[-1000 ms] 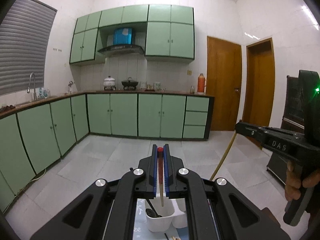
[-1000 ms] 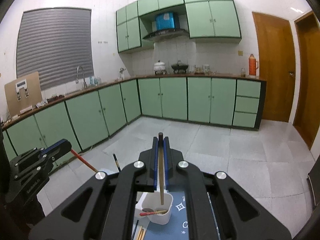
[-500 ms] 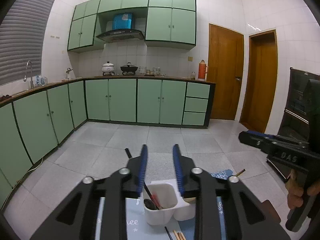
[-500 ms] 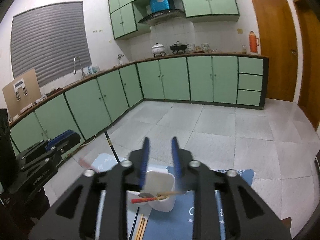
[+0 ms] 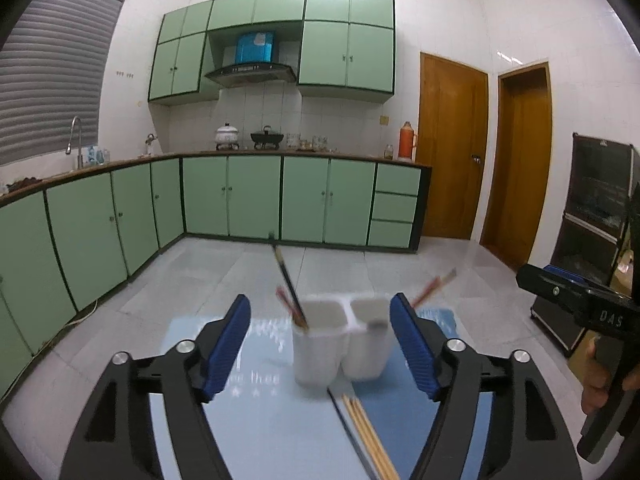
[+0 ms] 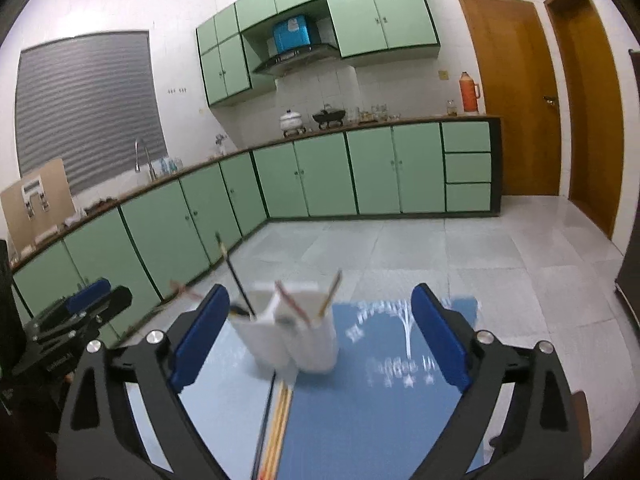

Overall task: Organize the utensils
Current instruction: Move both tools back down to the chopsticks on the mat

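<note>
- Both grippers have let go of their chopsticks, which now stand in the white two-cup holder [image 5: 342,342] on the table [image 5: 272,420].
- Left gripper [image 5: 320,344] fingers are spreading wide, nothing between them.
- Right gripper [image 6: 320,336] fingers likewise opening, empty.
- Loose chopsticks [image 5: 370,436] lie before the holder.

Cabinets: green base units [image 5: 256,196] line two walls; wall units [image 5: 344,52] above.
Range hood: [image 5: 250,70] below blue box [image 5: 254,46].
Counter: white pot [image 5: 227,135], black pot [image 5: 267,136], orange thermos [image 5: 406,141].
Doors: two, wooden [image 5: 452,148].
Window: grey blind [image 6: 88,104].
</note>
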Demonstrator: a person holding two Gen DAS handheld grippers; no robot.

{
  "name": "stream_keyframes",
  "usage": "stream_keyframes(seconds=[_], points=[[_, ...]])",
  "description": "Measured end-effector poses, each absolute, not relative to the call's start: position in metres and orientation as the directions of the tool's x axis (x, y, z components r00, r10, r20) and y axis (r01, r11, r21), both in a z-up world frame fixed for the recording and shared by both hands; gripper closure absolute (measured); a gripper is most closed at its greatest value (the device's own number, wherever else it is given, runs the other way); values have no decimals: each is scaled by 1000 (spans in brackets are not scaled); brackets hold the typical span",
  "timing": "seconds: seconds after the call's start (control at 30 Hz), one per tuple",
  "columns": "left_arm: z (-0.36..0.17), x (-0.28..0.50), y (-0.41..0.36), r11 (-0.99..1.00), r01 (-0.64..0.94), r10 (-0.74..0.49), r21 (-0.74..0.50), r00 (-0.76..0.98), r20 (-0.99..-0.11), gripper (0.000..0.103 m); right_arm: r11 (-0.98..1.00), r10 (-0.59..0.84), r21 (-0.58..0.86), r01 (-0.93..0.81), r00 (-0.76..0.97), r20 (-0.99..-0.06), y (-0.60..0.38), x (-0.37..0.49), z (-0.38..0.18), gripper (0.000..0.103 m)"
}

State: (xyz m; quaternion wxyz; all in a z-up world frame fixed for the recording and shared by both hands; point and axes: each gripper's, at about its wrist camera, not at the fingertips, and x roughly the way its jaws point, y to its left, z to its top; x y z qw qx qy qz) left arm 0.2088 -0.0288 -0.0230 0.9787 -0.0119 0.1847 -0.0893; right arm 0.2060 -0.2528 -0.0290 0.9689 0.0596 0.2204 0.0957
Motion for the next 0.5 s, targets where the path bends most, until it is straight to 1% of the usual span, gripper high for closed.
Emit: stream_keyframes(seconds=[0.13, 0.23, 0.37, 0.5], points=[[-55, 187, -25, 983, 168, -181, -69, 889, -421, 21, 978, 185, 172, -116, 862, -471, -248, 179, -65, 7], [-85, 174, -24, 984, 157, -179, -86, 855, -487, 19, 977, 184, 192, -93, 824, -536, -244, 165, -95, 7], [-125, 163, -24, 986, 147, -168, -84, 800, -575, 17, 980, 171, 190, -66, 768, -617, -233, 149, -136, 7], [-154, 154, -25, 986, 152, -157, -63, 755, -636, 17, 986, 157, 151, -76, 739, -655, -220, 134, -162, 7]])
